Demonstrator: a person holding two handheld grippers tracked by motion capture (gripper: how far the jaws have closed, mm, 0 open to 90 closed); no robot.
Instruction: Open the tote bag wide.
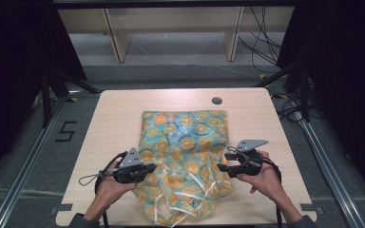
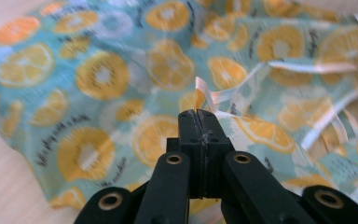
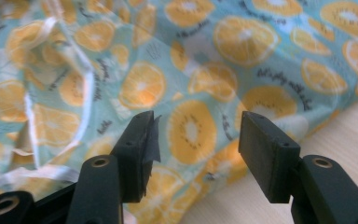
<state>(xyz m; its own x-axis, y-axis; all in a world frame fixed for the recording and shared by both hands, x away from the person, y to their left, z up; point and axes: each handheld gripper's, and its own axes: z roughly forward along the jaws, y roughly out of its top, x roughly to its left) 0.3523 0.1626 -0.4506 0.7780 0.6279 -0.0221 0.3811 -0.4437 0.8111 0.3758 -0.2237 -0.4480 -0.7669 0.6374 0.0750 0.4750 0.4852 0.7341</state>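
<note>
Left gripper view: left gripper (image 2: 199,116) jaws together, clamped on white strip (image 2: 201,95) of bag (image 2: 102,74); pinch pt hidden.
Right gripper view: right gripper (image 3: 193,135) jaws apart, bag edge betw. them, no grip.
High view: bag mid-table (image 1: 119,109), betw. both grippers; near end crumpled.

The left gripper (image 2: 199,122) has its jaws pressed flat together, a thin white strip pinched at their tips. The right gripper (image 3: 196,140) has its jaws spread wide apart, nothing clamped between its fingers (image 3: 135,149).
</note>
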